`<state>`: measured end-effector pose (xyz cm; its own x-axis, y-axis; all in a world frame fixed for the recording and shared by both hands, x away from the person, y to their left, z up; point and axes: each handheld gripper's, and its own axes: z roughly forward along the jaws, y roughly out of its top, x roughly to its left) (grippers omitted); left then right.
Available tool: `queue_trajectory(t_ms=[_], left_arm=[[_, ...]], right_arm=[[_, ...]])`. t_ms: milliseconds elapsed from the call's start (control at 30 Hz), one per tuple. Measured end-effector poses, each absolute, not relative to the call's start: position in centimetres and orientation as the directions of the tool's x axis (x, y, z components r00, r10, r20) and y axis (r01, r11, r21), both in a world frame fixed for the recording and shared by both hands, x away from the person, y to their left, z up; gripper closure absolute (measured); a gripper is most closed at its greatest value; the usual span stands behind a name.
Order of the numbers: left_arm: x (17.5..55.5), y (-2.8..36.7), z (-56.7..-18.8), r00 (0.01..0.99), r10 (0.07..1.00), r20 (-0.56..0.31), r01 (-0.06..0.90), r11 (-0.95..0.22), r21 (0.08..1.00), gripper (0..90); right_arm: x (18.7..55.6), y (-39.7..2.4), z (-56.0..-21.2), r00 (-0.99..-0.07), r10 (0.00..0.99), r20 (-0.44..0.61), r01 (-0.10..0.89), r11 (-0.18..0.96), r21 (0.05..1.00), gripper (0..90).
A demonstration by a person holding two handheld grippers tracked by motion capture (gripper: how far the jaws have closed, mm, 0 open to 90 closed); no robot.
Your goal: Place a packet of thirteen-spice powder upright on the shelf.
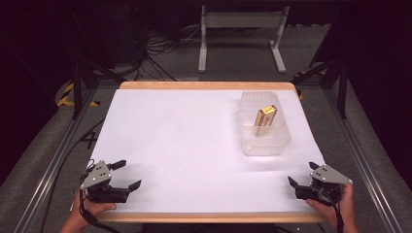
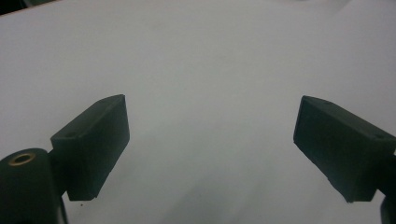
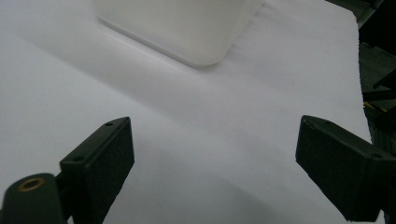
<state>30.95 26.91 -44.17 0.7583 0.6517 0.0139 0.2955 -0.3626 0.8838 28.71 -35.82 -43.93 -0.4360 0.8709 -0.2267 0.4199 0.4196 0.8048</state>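
While the white table (image 1: 184,141) spreads wide between them, a clear plastic container (image 1: 264,124) sits at about two o'clock on it, holding a yellow-and-brown packet (image 1: 266,116) propped upright inside. At seven o'clock the left gripper (image 1: 127,174) rests near the front edge, jaws spread apart and empty. At five o'clock the right gripper (image 1: 301,174) lies likewise agape, well apart from the container, grasping nothing.
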Motion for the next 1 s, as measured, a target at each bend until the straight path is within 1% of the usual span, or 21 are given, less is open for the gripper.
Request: queue_trajectory(t_ms=[1000], left_arm=[[31.2,27.23,-43.98,0.75,0.661,0.008,0.294,-0.344,0.892,11.4]], right_arm=[[28.7,-35.69,-43.78,-0.43,0.875,-0.221,0.41,0.407,0.816,12.1]])
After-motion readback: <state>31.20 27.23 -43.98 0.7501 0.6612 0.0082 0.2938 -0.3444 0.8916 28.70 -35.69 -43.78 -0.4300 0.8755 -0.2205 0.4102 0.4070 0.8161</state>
